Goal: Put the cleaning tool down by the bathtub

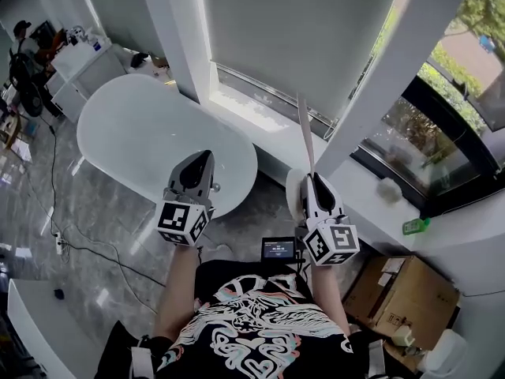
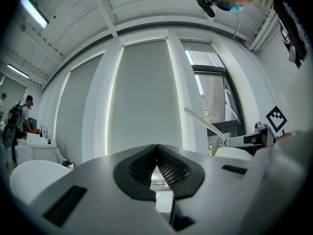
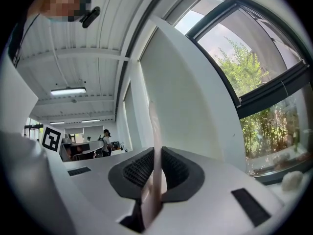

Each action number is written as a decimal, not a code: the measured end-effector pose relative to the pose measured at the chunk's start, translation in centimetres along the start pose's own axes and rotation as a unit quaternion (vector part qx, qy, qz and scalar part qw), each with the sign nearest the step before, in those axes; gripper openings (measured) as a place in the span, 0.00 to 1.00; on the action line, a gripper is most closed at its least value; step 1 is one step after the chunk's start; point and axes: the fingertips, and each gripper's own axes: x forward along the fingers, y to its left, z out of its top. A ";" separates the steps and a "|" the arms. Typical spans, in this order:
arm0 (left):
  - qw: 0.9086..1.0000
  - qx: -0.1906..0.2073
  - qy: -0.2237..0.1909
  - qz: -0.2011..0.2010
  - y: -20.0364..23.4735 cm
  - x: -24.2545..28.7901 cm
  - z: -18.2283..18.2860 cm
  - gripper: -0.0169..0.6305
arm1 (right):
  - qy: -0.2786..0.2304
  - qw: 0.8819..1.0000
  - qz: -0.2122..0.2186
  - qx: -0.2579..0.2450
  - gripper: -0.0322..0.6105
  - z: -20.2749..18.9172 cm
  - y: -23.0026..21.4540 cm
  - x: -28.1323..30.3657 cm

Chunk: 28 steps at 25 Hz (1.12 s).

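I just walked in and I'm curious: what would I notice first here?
The big white bathtub sits at upper left, below the blinds. The right gripper has its fingers shut on the long pale handle of the cleaning tool. The left gripper beside it is shut and empty.

We wear a black T-shirt with white and pink swirling print [image 1: 260, 326]. Our pale grey left gripper [image 1: 205, 158] and right gripper [image 1: 315, 178] carry black ribbed pads [image 2: 172, 170] and cubes of black-and-white square markers [image 1: 183, 221].

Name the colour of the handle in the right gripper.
The handle is pale pinkish white; it shows best in the right gripper view.
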 end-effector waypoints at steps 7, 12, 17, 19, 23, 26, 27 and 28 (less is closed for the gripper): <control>1.000 -0.013 0.009 0.002 0.6 0.8 -1.0 0.05 | 0.013 1.000 0.002 0.008 0.15 -0.6 -0.3 0.9; 1.000 -0.019 0.014 -0.005 1.4 2.5 -1.3 0.05 | 0.008 1.000 -0.007 0.012 0.15 0.2 -1.1 2.4; 0.999 -0.026 0.025 -0.011 2.2 5.3 -2.9 0.05 | 0.012 1.000 -0.011 -0.002 0.15 -0.1 -2.2 4.2; 0.999 -0.025 0.024 -0.016 2.7 6.9 -3.2 0.05 | 0.015 1.000 -0.012 -0.006 0.15 -0.4 -2.8 5.6; 0.999 -0.024 0.025 -0.003 5.3 10.6 -3.3 0.05 | 0.016 1.000 -0.012 -0.001 0.15 -0.4 -3.8 9.5; 0.999 -0.033 0.023 -0.001 7.2 13.9 -3.5 0.05 | 0.017 1.000 -0.005 -0.009 0.15 0.0 -4.6 12.6; 0.999 -0.035 0.023 -0.001 7.8 15.0 -3.5 0.05 | 0.016 1.000 -0.005 -0.009 0.15 0.2 -5.0 13.7; 0.999 -0.036 0.023 -0.003 8.4 16.1 -3.5 0.05 | 0.016 1.000 -0.005 -0.008 0.15 0.3 -5.4 14.7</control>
